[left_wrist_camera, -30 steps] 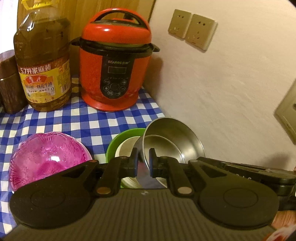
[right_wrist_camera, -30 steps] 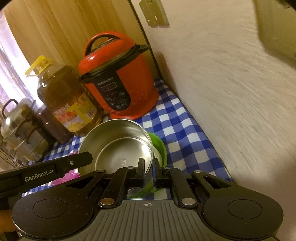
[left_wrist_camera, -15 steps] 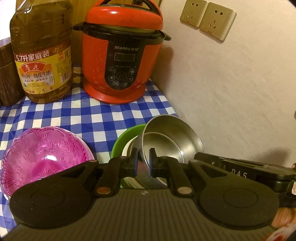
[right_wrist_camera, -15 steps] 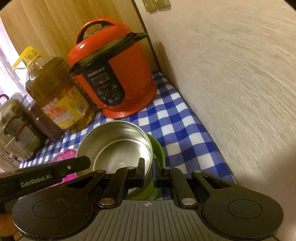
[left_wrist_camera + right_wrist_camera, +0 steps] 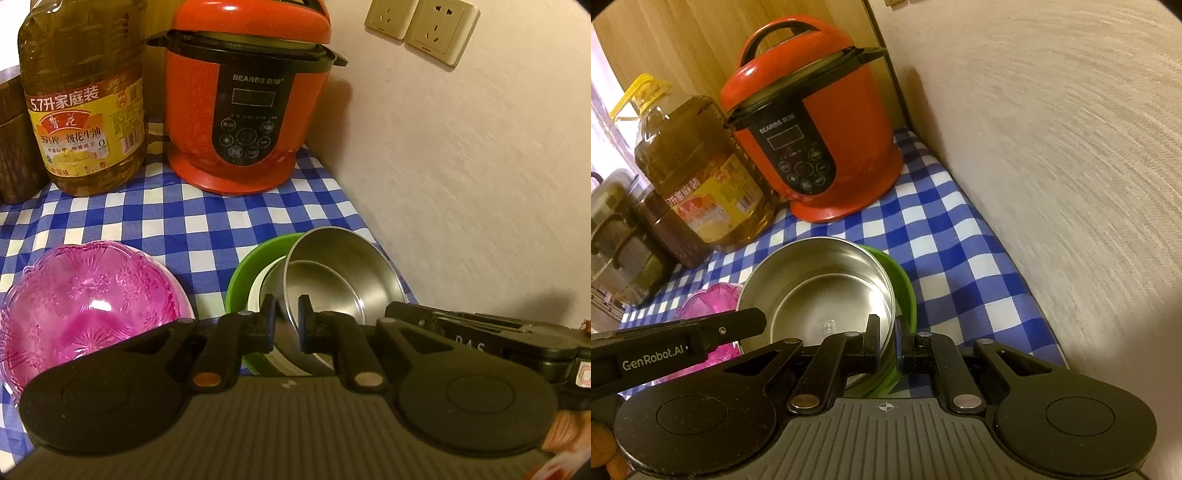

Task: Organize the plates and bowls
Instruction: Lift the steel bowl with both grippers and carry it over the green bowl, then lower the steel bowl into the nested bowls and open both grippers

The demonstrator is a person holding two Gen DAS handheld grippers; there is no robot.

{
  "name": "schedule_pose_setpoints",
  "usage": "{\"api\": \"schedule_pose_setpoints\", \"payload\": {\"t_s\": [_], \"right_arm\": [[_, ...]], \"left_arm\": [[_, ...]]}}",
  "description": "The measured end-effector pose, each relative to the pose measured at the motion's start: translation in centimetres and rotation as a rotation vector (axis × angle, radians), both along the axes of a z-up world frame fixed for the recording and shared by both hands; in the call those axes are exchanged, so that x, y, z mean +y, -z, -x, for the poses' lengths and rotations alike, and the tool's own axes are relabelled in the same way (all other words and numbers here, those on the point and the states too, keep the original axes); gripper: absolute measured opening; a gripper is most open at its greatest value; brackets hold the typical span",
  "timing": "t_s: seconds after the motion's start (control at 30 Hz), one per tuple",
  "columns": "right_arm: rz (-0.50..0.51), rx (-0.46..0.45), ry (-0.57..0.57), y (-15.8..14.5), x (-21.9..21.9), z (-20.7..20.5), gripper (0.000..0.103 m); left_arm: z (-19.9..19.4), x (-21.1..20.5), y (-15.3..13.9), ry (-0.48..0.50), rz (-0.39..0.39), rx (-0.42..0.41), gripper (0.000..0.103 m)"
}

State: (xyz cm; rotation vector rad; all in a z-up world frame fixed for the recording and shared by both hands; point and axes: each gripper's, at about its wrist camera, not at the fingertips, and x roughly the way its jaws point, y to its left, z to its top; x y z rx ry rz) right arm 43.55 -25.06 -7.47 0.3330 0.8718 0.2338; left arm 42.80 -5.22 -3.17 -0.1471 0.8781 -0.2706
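Observation:
A steel bowl (image 5: 343, 273) sits tilted in a green bowl (image 5: 247, 266) with a white inner bowl, on the blue checked cloth. My left gripper (image 5: 283, 314) is shut on the steel bowl's near left rim. My right gripper (image 5: 886, 339) is shut on the steel bowl's (image 5: 820, 291) right rim, with the green bowl (image 5: 905, 295) just outside it. A pink glass bowl (image 5: 85, 306) stands to the left, also in the right wrist view (image 5: 709, 306). The left gripper's body (image 5: 676, 343) shows in the right wrist view.
A red pressure cooker (image 5: 247, 110) and a big oil bottle (image 5: 85, 107) stand at the back. A dark jar (image 5: 14, 140) is at the far left. The wall (image 5: 461, 184) runs close along the right. Steel pots (image 5: 613, 236) stand at the left.
Both grippers have moved forward and down with the steel bowl; the cooker and bottle look closer. The steel bowl sits lower in the green bowl.

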Motion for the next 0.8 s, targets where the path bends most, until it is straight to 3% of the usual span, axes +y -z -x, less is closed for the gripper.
{"api": "schedule_pose_setpoints", "payload": {"t_s": [0.57,0.8], "right_arm": [[0.023,-0.017,-0.030,0.6,0.6,0.0,0.008],[-0.017,-0.090,0.023,-0.3,-0.7,0.8,0.008]], "left_arm": [[0.3,0.3,0.0,0.010,-0.009,-0.019,0.010],[0.7,0.4,-0.5,0.005,0.005,-0.054,0.011]]}}
